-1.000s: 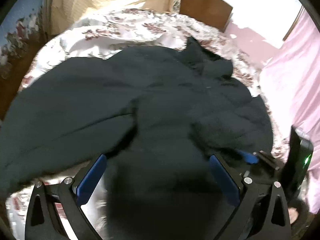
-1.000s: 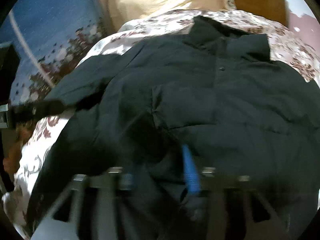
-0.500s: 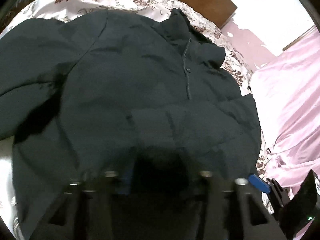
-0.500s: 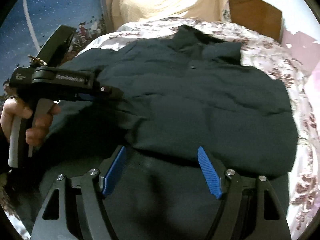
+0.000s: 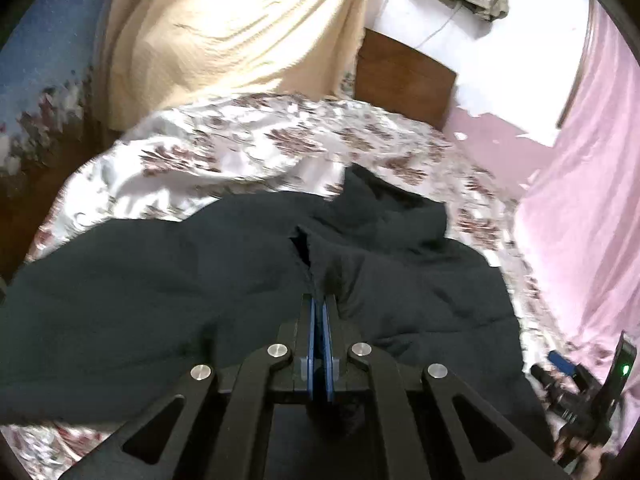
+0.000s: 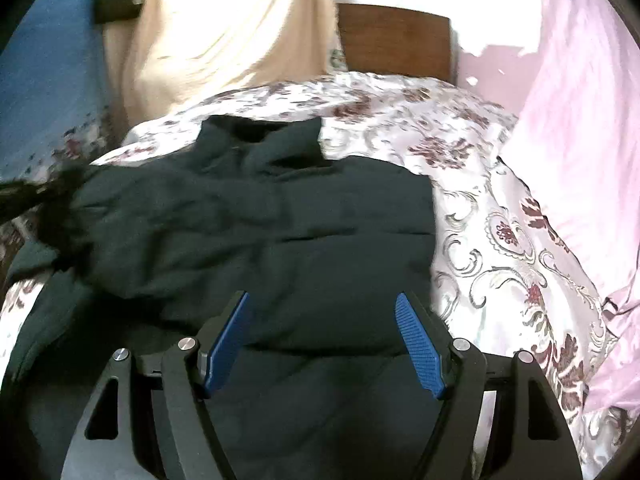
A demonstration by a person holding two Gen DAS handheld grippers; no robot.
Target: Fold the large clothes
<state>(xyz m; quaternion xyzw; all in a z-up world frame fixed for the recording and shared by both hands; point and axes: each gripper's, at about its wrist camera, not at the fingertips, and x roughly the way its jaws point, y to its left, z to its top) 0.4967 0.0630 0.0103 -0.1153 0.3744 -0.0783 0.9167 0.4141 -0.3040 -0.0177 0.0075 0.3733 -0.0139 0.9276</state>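
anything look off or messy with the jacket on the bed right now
The dark jacket lies rumpled on the floral bedspread, one side bunched in a heap at left. The left tool is shut over it; the right tool is open.

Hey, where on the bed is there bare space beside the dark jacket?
Bare floral bedspread lies between the dark padded jacket and the pink sheet, and beyond its collar toward the wooden headboard. The near and left side is covered by jacket.

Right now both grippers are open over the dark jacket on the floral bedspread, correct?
Not quite. The left gripper is shut, pinching a fold of the dark jacket, as the left wrist view shows. Only the right gripper is open above it on the floral bedspread.
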